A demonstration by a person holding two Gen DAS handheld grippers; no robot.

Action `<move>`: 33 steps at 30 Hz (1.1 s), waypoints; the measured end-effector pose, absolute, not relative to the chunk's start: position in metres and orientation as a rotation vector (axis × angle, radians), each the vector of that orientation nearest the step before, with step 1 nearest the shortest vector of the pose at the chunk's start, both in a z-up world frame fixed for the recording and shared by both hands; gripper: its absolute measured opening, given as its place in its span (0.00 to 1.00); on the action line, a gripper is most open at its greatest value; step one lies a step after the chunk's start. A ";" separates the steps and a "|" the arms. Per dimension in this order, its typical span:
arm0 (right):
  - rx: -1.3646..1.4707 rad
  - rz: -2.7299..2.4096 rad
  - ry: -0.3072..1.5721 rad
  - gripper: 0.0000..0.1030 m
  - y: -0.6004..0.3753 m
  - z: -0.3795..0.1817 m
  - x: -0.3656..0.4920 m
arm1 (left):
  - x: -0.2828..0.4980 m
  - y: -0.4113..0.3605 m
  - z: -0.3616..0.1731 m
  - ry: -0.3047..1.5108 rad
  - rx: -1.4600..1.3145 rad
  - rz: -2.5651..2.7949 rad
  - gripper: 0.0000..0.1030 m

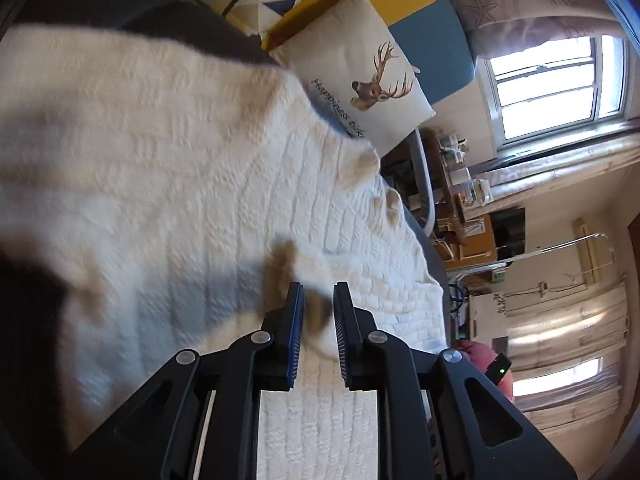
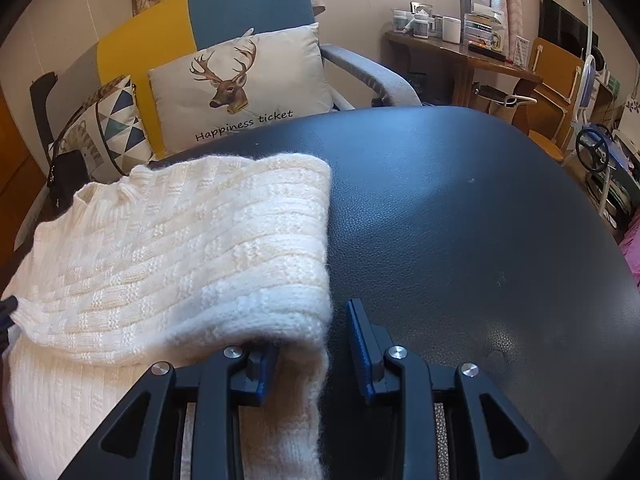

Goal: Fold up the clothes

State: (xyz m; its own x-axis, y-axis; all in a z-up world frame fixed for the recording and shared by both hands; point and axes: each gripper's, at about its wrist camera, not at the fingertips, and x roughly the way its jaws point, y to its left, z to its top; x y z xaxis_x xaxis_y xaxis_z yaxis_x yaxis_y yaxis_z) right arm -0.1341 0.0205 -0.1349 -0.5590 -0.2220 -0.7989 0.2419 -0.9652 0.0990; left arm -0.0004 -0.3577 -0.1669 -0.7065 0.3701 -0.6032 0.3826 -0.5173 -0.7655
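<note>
A white cable-knit sweater lies on the left half of a dark leather-look table, with one part folded over onto the rest. In the right wrist view my right gripper straddles the fold's thick right edge. The fabric drapes over the left finger, and the right finger stands clear of the knit on the table side. In the left wrist view the sweater fills the view. My left gripper hovers low over it, its jaws a little apart with only cloth beneath them.
A deer cushion and a triangle-pattern cushion rest on a blue and yellow armchair behind the table. A black bag sits far left. A wooden side table with jars stands at the right, near a window.
</note>
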 end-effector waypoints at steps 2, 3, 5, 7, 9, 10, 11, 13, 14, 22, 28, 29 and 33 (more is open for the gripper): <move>1.307 -2.560 0.036 0.31 0.021 -0.135 -0.134 | -0.008 -0.366 -0.165 1.510 1.223 -2.442 0.17; 1.306 -2.560 0.035 0.31 0.022 -0.135 -0.134 | -0.013 -0.367 -0.166 1.484 1.249 -2.435 0.17; 1.308 -2.558 0.023 0.31 0.023 -0.134 -0.135 | -0.025 -0.368 -0.168 1.431 1.312 -2.432 0.17; 1.310 -2.558 0.011 0.32 0.023 -0.135 -0.135 | -0.036 -0.363 -0.172 1.395 1.383 -2.437 0.17; 1.311 -2.556 0.004 0.32 0.023 -0.135 -0.136 | -0.043 -0.355 -0.171 1.342 1.447 -2.452 0.17; 1.309 -2.556 0.004 0.32 0.024 -0.134 -0.136 | -0.045 -0.352 -0.172 1.309 1.468 -2.450 0.18; 1.308 -2.556 0.003 0.32 0.024 -0.134 -0.136 | -0.048 -0.352 -0.173 1.305 1.478 -2.441 0.18; 1.304 -2.557 0.001 0.32 0.024 -0.133 -0.136 | -0.051 -0.353 -0.176 1.306 1.487 -2.425 0.18; 1.301 -2.558 0.001 0.32 0.024 -0.132 -0.136 | -0.051 -0.352 -0.175 1.292 1.487 -2.433 0.18; 1.265 -2.585 0.075 0.32 0.021 -0.128 -0.136 | -0.052 -0.340 -0.134 1.114 1.274 -2.578 0.03; 1.219 -2.572 0.102 0.32 0.015 -0.120 -0.135 | -0.054 -0.352 -0.102 1.006 1.138 -2.614 0.03; 1.217 -2.560 0.115 0.32 0.012 -0.121 -0.135 | -0.055 -0.355 -0.108 0.983 1.176 -2.583 0.03; 1.236 -2.530 0.153 0.32 0.004 -0.126 -0.135 | -0.061 -0.362 -0.142 0.912 1.319 -2.443 0.03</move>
State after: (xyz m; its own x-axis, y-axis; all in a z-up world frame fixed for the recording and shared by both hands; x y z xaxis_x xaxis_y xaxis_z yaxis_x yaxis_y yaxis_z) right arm -0.1347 0.0036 -0.1262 -0.5744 -0.2369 -0.7836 0.3297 -0.9431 0.0434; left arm -0.0611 -0.3617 -0.1423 -0.5734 0.0968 -0.8135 0.4599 -0.7837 -0.4174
